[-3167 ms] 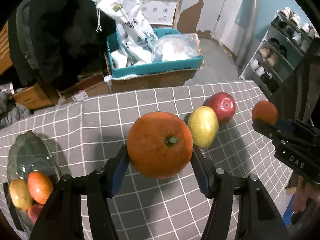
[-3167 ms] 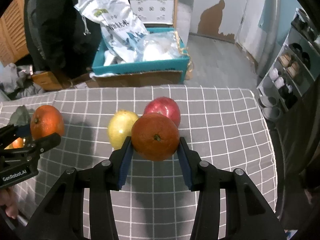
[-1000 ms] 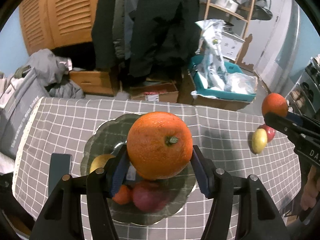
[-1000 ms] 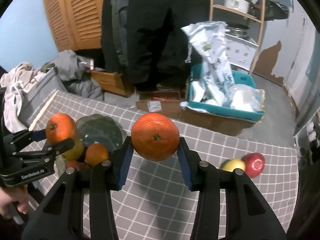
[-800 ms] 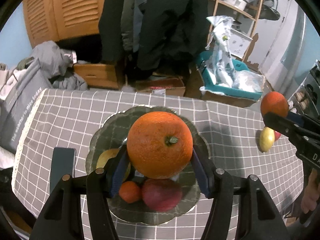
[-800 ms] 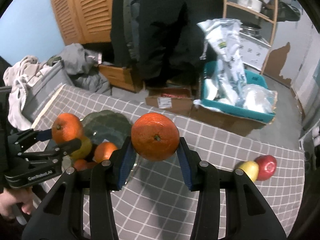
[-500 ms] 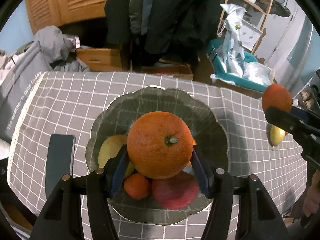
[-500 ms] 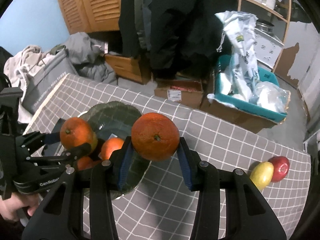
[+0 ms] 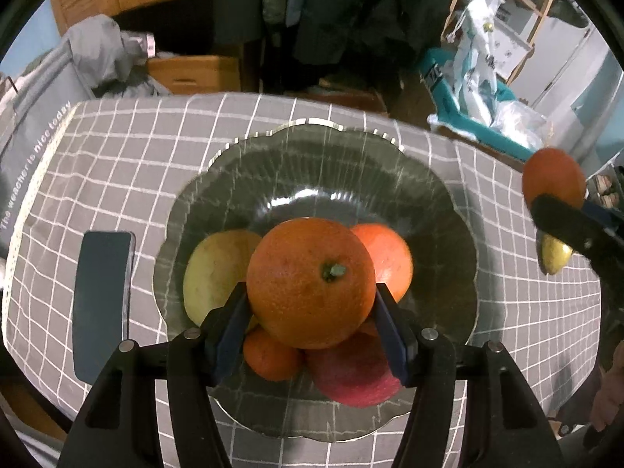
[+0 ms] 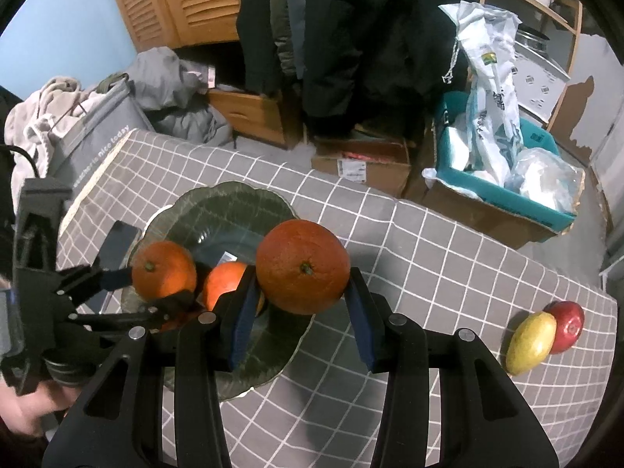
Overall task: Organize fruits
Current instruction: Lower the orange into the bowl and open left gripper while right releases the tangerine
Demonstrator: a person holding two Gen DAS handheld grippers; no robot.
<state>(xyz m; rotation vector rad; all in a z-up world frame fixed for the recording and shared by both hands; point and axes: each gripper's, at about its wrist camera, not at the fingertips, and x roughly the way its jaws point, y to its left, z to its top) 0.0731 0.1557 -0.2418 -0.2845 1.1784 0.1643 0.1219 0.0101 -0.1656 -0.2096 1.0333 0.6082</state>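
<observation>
My left gripper [image 9: 310, 292] is shut on a large orange [image 9: 310, 282] and hangs just over the dark glass dish [image 9: 319, 163]. In the dish lie a yellow fruit [image 9: 212, 269], an orange [image 9: 390, 253], a small orange [image 9: 271, 355] and a red apple [image 9: 351, 374]. My right gripper [image 10: 301, 277] is shut on a second orange [image 10: 302, 269], above the right rim of the dish [image 10: 218, 210]. On the checked cloth at the far right, a yellow fruit [image 10: 530, 341] and a red apple [image 10: 567, 325] touch each other.
A dark phone [image 9: 101, 296] lies flat on the cloth left of the dish. Beyond the table's far edge stand a teal crate [image 10: 503, 191] of bags on cardboard boxes, hanging coats, a wooden drawer unit and a grey bag [image 10: 93, 132].
Both grippers have sunk toward the dish with their oranges still held. The dish now fills the left wrist view, and the right gripper has come in over its right rim.
</observation>
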